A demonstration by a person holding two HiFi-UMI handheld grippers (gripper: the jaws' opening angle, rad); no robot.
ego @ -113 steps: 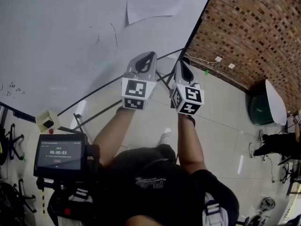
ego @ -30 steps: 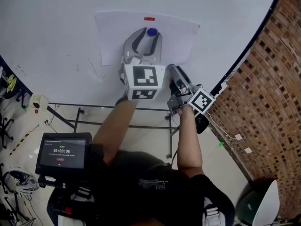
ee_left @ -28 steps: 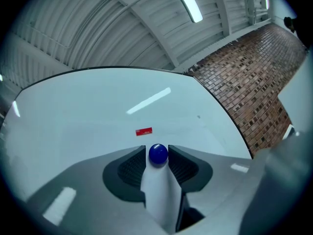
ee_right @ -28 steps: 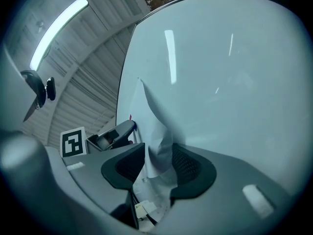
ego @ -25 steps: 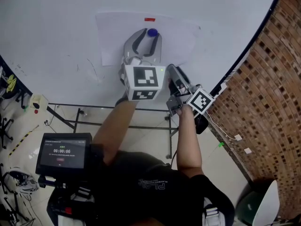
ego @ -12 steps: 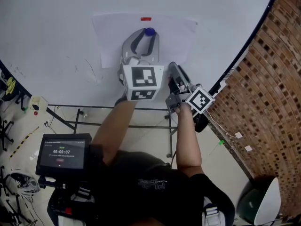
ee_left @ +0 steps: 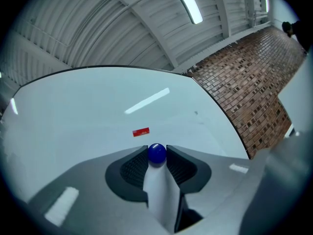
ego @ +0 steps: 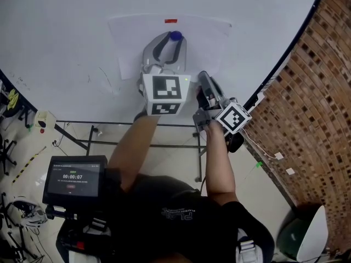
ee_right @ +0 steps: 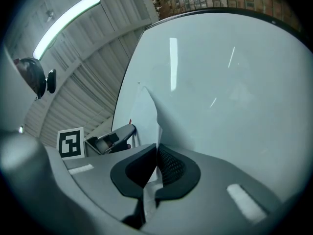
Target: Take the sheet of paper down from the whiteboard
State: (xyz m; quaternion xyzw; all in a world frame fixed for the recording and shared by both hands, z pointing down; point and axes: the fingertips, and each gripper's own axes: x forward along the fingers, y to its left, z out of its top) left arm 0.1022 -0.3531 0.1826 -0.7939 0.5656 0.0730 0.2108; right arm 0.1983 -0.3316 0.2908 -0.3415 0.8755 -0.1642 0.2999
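A white sheet of paper point(ego: 131, 43) hangs on the whiteboard point(ego: 60, 32), with a small red magnet point(ego: 171, 21) at its top edge. Lower on the sheet is a round blue magnet point(ee_left: 157, 154). My left gripper point(ee_left: 157, 150) has both jaw tips pressed against its sides. My right gripper point(ego: 203, 76) sits at the sheet's lower right corner. In the right gripper view its jaws point(ee_right: 157, 148) are shut on the paper's edge point(ee_right: 149, 114), which curls away from the board.
A black frame edge point(ego: 285, 53) ends the whiteboard on the right, and a brick wall point(ego: 312, 114) stands beyond it. The board's metal stand point(ego: 109, 126) runs below. A small timer screen point(ego: 68, 177) sits at the lower left.
Both grippers rose from below the board to the sheet. In the last second the right jaws closed on the paper's corner and the left jaws narrowed onto the blue magnet.
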